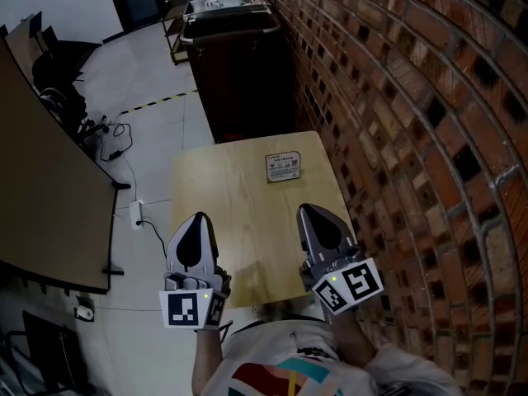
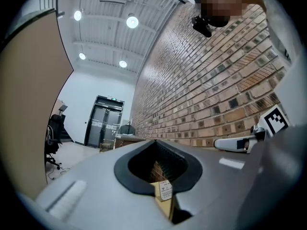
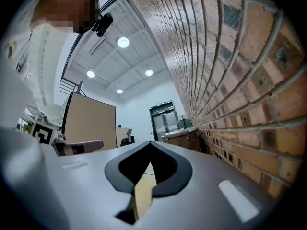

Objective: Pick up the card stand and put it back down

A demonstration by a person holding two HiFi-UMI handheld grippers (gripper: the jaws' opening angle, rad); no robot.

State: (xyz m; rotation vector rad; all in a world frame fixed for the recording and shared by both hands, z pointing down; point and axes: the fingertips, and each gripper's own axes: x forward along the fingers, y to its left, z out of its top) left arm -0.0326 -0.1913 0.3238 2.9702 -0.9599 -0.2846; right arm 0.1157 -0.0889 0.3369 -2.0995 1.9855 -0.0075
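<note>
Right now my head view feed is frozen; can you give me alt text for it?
A small printed card stand sits toward the far right of a light wooden table beside a red brick wall. The left gripper and right gripper, both shut and empty, hover over the table's near edge, short of the stand.

Wooden table [image 1: 223, 196]: one.
Card stand [image 1: 283, 167]: one, near the table's far right corner.
Grippers: two, the left gripper [image 1: 196, 221] and the right gripper [image 1: 309, 214], both over the near edge.
Dark cabinet [image 1: 239, 81]: one, beyond the far edge.
Power strip [image 1: 137, 213]: one, on the floor left of the table.
</note>
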